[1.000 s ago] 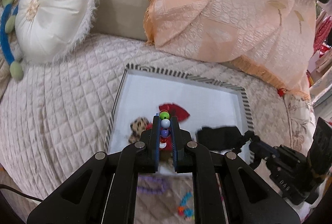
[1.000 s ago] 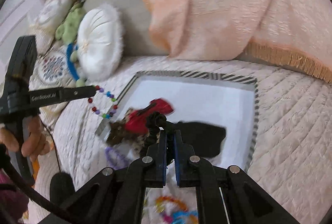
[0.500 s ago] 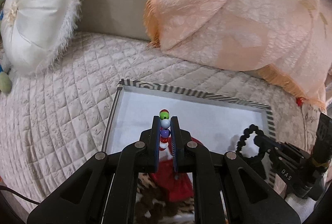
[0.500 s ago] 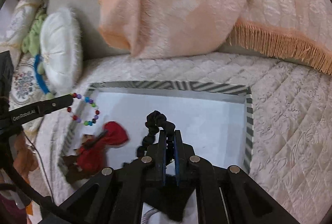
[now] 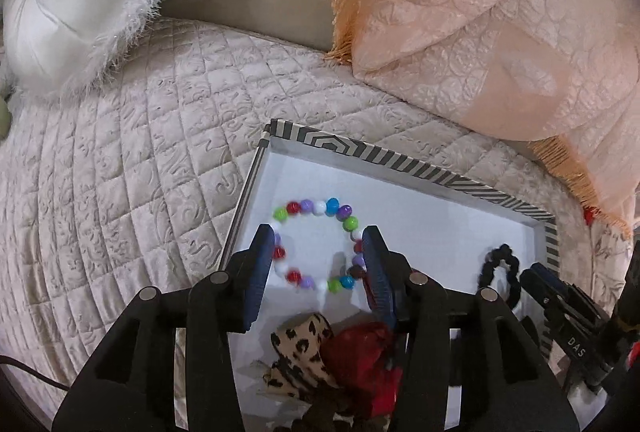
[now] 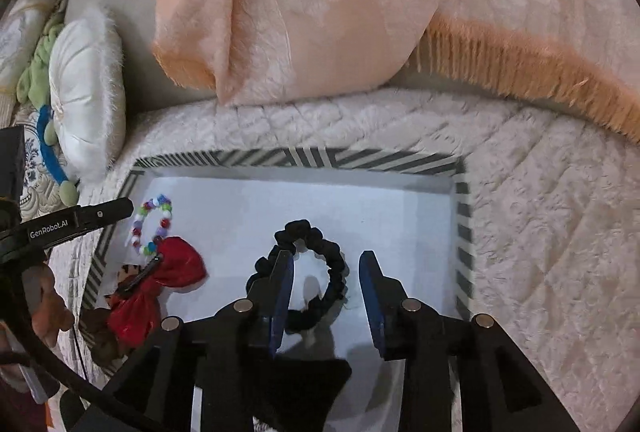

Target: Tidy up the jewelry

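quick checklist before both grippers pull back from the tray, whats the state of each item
1. Bead bracelet lies on the tray floor: ok.
2. Left gripper jaws opening, pads off the beads: ok.
3. Black scrunchie inside the tray: ok.
4. Right gripper jaws opening; whether the scrunchie is free of the left finger: cannot tell.
5. Red bow and leopard bow in the tray: ok.
6. Both pieces fully settled: cannot tell.

Lighting: soft, even indoor light from above, no glare. Shadows: faint grey ones on the white tray floor under the gripper fingers. Distortion: strong fisheye bending, black vignette at corners. Sharpness: centre crisp; peach blanket slightly soft (right view)
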### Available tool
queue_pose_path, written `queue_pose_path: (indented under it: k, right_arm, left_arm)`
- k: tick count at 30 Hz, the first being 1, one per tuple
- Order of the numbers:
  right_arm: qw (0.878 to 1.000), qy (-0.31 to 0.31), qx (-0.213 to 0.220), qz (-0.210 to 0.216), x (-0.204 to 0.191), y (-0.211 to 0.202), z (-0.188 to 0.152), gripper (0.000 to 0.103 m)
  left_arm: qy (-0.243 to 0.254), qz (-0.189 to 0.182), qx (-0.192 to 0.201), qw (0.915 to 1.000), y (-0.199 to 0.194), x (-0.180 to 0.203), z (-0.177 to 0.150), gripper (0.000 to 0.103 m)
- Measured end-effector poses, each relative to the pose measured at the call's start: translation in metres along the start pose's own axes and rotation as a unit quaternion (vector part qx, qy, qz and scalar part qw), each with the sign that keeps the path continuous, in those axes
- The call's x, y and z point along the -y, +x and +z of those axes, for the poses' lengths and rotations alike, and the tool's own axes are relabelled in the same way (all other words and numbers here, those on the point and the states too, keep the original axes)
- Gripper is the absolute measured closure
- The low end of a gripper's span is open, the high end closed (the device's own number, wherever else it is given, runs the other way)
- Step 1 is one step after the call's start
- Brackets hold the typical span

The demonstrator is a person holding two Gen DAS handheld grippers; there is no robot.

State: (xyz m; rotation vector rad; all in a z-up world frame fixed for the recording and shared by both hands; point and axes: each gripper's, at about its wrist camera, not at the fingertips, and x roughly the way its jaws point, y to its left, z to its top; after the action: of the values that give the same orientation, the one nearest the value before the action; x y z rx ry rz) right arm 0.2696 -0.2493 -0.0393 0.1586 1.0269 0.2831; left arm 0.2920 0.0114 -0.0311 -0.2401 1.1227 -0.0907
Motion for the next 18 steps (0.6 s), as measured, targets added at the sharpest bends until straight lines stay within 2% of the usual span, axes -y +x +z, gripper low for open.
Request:
queue_pose_path:
  k: [2,8,15,18]
  right_arm:
    - [1.0,-0.001,0.012,0.011,-0.002,-0.013,-0.005,0.071]
    - [0.998,-0.017,0.063,0.005,-0.013,-0.065,-0.036,0.071]
    - [0.997,-0.004,0.065,0.035,-0.02,-0.098,-0.081,0.071]
    - [0.997,-0.001,0.069,0.034,-0.027,-0.111,-0.101,0.071]
  left_arm:
    - [0.001,0.002,0.003,1.0,-0.009,-0.001,-0.004,0.058]
    - [0.015,0.02,0.024,0.9994,-0.044,-0.004,-0.035,0.058]
    - [0.041,0.042,0.06,0.9964,-0.082,0.002,-0.089,0.058]
    - [0.044,0.047,0.072,0.9953,-0.097,0.002,-0.11,0.058]
